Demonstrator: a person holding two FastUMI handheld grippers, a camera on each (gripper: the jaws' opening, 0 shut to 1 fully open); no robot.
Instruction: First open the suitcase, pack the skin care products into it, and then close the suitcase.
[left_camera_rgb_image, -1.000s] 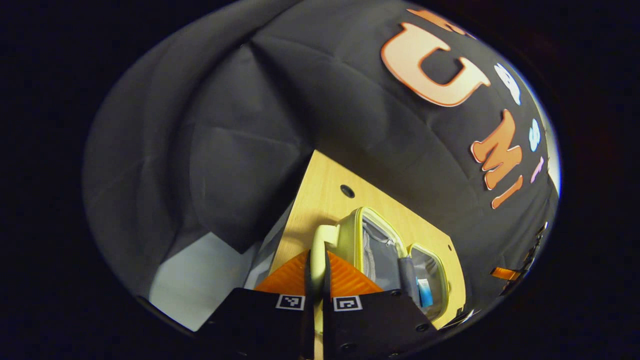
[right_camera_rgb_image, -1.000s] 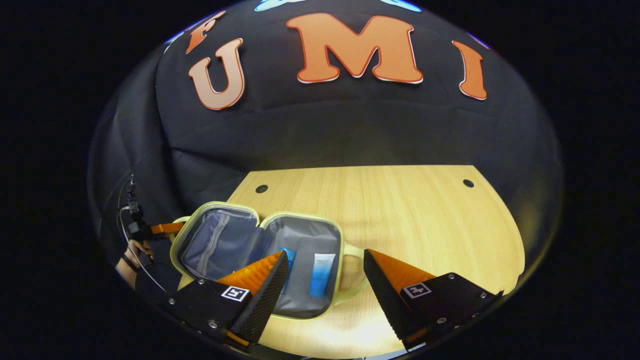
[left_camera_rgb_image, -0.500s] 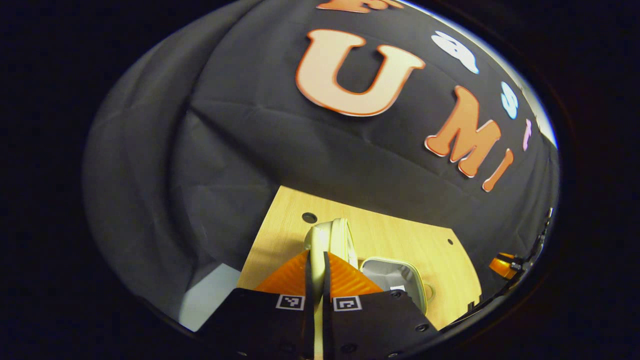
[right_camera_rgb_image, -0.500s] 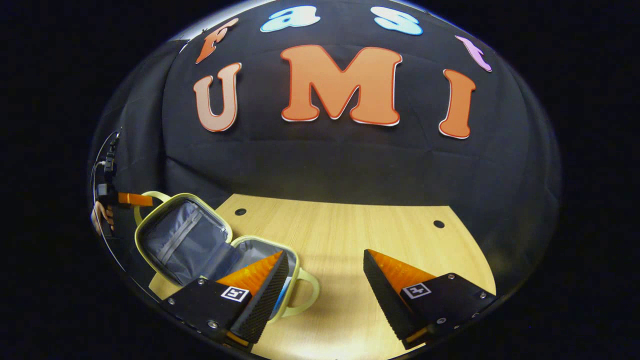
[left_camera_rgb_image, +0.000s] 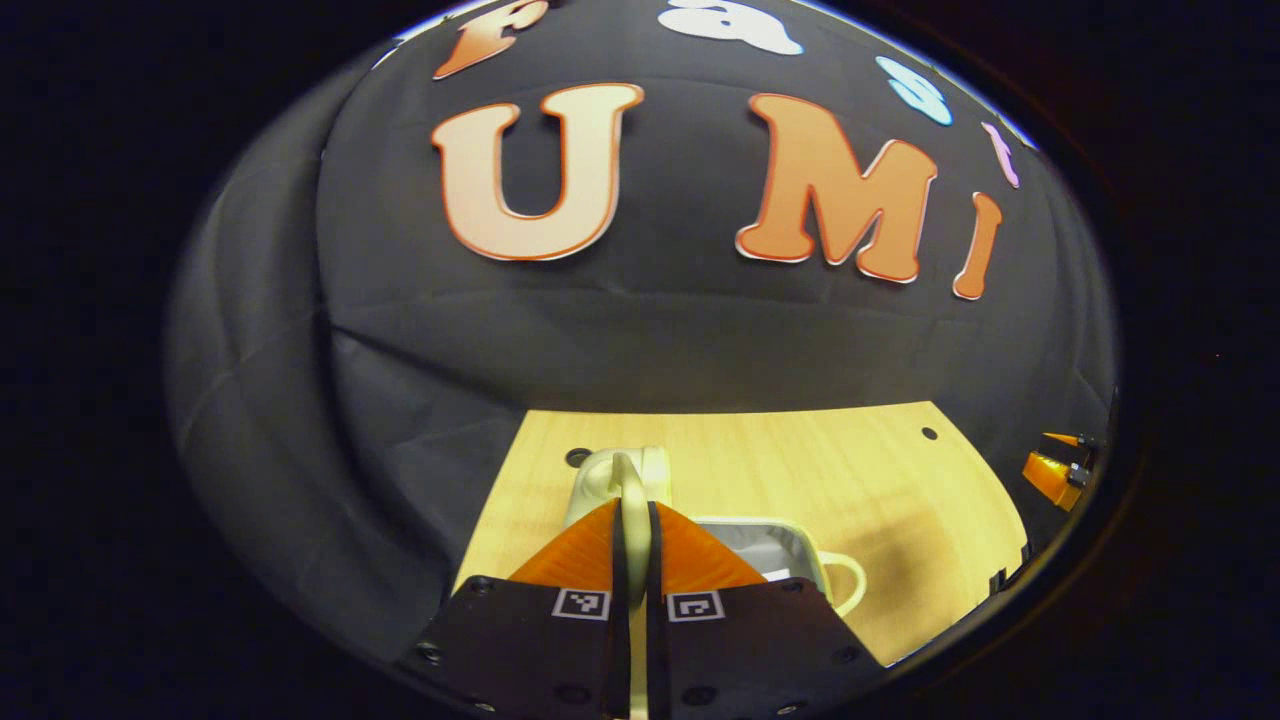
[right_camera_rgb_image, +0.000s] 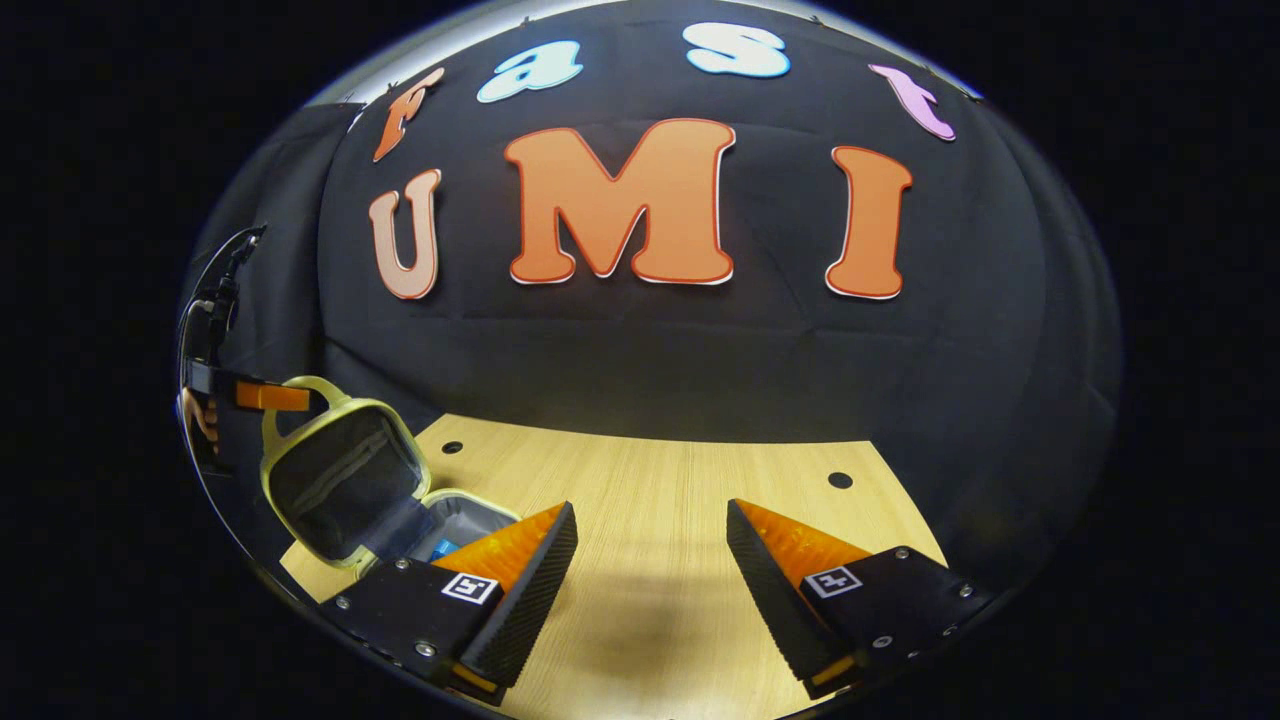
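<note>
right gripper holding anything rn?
No: in the right gripper view the right gripper is open over the bare wooden table, well apart from the pale yellow suitcase.

Suitcase (right_camera_rgb_image: 345, 490) sat at table's (right_camera_rgb_image: 680, 560) left edge, lid raised over base; skin care products (right_camera_rgb_image: 443, 549) lay inside base.

left hand-held gripper (left_camera_rgb_image: 632, 545) clamped on suitcase lid handle (left_camera_rgb_image: 630, 490); suitcase base (left_camera_rgb_image: 775, 545) on table (left_camera_rgb_image: 800, 470)

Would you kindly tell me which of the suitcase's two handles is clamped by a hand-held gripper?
The pale yellow handle on the raised lid, pinched by the left hand-held gripper; the handle on the flat half lies free.
</note>
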